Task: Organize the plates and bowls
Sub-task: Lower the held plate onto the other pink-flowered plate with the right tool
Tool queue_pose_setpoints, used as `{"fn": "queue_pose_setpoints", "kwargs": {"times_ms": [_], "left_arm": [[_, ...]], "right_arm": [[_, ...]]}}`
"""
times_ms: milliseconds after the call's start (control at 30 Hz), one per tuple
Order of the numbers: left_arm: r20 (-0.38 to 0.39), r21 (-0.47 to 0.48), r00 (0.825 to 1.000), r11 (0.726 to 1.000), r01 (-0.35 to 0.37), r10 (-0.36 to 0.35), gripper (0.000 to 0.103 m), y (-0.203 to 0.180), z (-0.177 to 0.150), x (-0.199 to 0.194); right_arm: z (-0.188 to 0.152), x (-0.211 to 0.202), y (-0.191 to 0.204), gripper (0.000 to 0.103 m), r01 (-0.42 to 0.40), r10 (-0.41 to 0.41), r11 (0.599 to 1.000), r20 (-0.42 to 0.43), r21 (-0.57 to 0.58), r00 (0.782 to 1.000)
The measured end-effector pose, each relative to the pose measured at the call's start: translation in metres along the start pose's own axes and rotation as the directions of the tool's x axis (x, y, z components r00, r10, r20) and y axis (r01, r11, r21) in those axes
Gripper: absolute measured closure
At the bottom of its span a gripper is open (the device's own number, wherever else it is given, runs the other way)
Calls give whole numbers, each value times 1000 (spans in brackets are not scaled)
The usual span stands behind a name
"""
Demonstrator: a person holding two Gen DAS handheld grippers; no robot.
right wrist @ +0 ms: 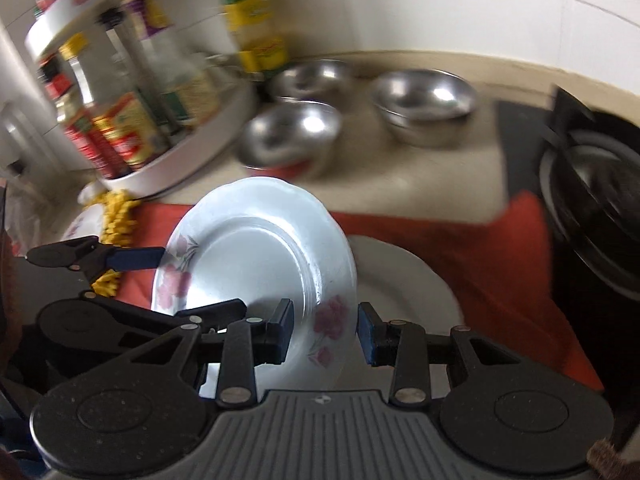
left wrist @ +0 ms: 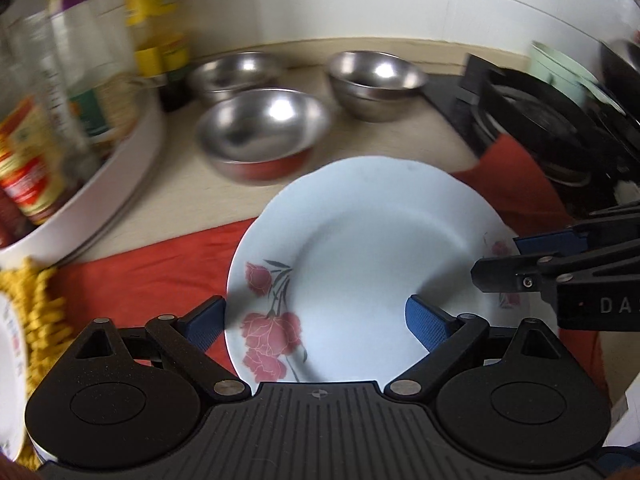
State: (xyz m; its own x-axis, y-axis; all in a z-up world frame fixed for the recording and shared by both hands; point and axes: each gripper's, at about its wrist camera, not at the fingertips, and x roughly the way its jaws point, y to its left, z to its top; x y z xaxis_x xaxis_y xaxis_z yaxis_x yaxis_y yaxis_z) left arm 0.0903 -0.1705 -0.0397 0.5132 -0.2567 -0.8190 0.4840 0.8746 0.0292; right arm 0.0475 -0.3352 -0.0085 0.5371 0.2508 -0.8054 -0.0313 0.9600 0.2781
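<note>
A white plate with pink flowers (left wrist: 360,264) is held tilted above the red cloth (left wrist: 132,264). My left gripper (left wrist: 316,328) is open, its blue pads either side of the plate's near rim. My right gripper (right wrist: 325,332) is open around the plate's (right wrist: 256,256) rim, its right pad apart from it. A second white plate (right wrist: 404,284) lies flat on the cloth beneath. Three steel bowls (left wrist: 260,128) (left wrist: 376,80) (left wrist: 232,72) stand on the counter behind.
A white round rack of bottles and jars (left wrist: 80,120) stands at the left. A black stove with a pan (right wrist: 592,184) is at the right. A yellow fringed cloth (left wrist: 36,308) and another dish's rim (left wrist: 10,376) lie at the left.
</note>
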Motion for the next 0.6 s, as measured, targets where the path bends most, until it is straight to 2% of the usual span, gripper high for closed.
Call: {"fn": "queue_pose_setpoints", "kwargs": {"times_ms": [267, 600], "left_arm": [[-17, 71, 1000, 997, 19, -18, 8, -28, 8, 13], [-35, 77, 999, 997, 12, -9, 8, -36, 11, 19]], "right_arm": [[-13, -10, -39, 70, 51, -53, 994, 12, 93, 999], [-14, -6, -44, 70, 67, -66, 994, -11, 90, 998]]}}
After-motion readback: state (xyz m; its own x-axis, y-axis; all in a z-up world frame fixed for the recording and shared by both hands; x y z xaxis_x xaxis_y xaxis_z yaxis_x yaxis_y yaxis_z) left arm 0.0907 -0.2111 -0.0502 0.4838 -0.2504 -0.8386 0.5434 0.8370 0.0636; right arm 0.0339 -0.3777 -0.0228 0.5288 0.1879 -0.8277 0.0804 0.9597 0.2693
